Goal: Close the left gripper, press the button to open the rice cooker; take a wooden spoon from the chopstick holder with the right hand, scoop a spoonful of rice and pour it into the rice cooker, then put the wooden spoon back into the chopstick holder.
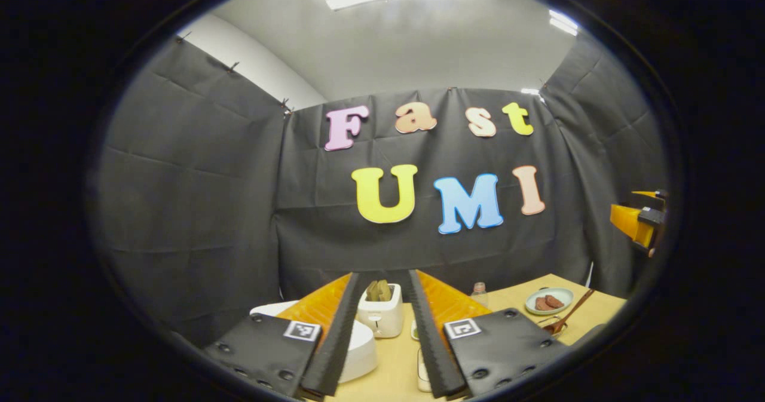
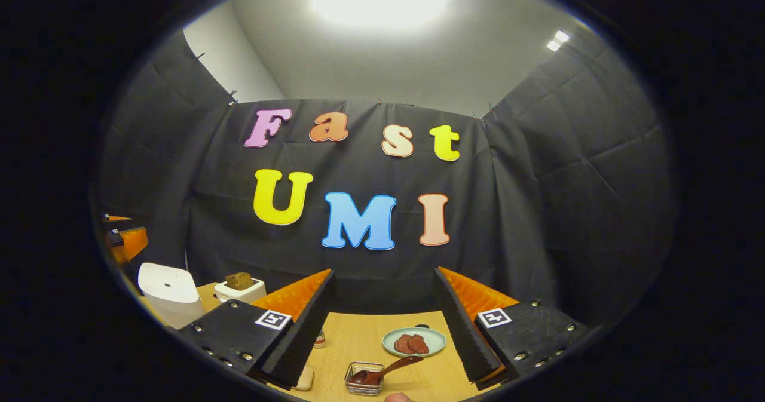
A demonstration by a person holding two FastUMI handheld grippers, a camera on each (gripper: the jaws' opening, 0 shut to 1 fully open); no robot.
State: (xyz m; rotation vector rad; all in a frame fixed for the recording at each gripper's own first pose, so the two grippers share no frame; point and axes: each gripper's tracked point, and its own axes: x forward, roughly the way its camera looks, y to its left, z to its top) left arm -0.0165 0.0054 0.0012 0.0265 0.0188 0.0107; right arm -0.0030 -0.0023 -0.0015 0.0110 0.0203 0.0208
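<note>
Both grippers are hovering parted and empty, the left gripper (image 1: 382, 330) facing the closed rice cooker (image 2: 169, 291), so pressing is not yet begun; its jaws need closing first. Beyond the right gripper (image 2: 382, 324), the wooden spoon (image 2: 385, 369) is lying in the wire holder (image 2: 363, 379), handle slanting up-right toward the plate (image 2: 414, 342).

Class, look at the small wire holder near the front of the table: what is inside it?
A wooden spoon rests in the wire holder, bowl down, handle leaning out toward the plate. Anything beneath the bowl is covered.
</note>
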